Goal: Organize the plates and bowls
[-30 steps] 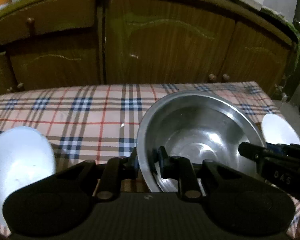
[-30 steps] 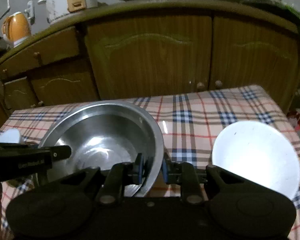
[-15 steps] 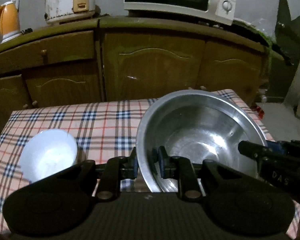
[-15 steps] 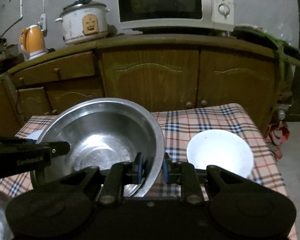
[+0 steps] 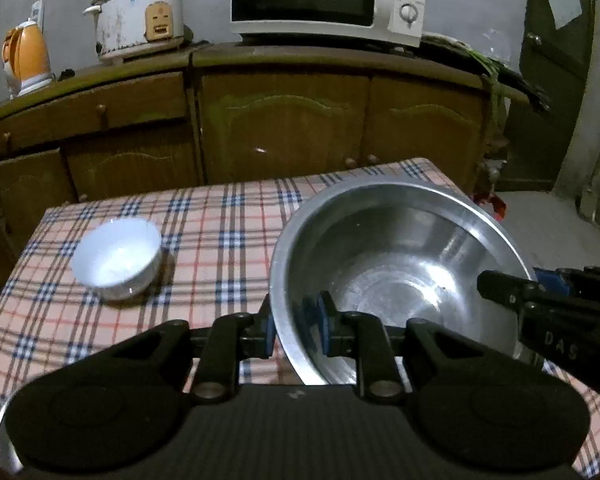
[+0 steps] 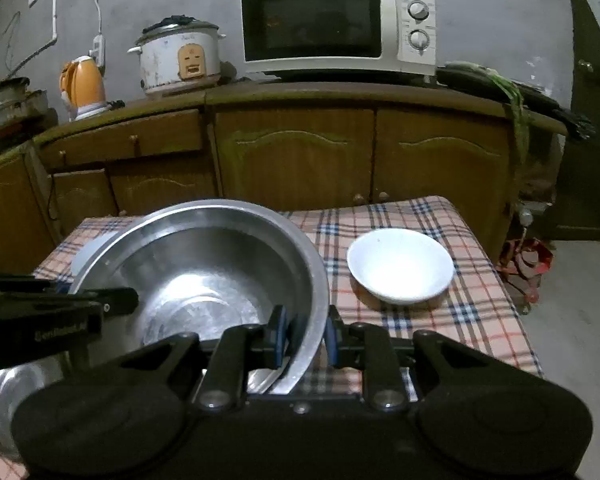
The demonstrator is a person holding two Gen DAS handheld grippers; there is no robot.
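Both grippers hold one large steel bowl point(image 5: 396, 264), lifted above the plaid table point(image 5: 220, 240). My left gripper point(image 5: 294, 326) is shut on its left rim. My right gripper point(image 6: 304, 338) is shut on its right rim; the bowl also shows in the right wrist view point(image 6: 204, 272). A white bowl point(image 5: 116, 258) sits on the table at the left. Another white bowl point(image 6: 400, 266) sits on the table at the right. Another steel dish point(image 6: 16, 388) lies low at the left, partly hidden.
Wooden cabinets point(image 6: 300, 156) stand behind the table, with a microwave point(image 6: 336, 24), a rice cooker point(image 6: 180, 58) and an orange kettle point(image 6: 82, 84) on top. The table's right edge drops to the floor point(image 6: 572, 320).
Both grippers have risen and pulled back with the steel bowl. The table and white bowls now look smaller and lower, and the counter top has come into view.
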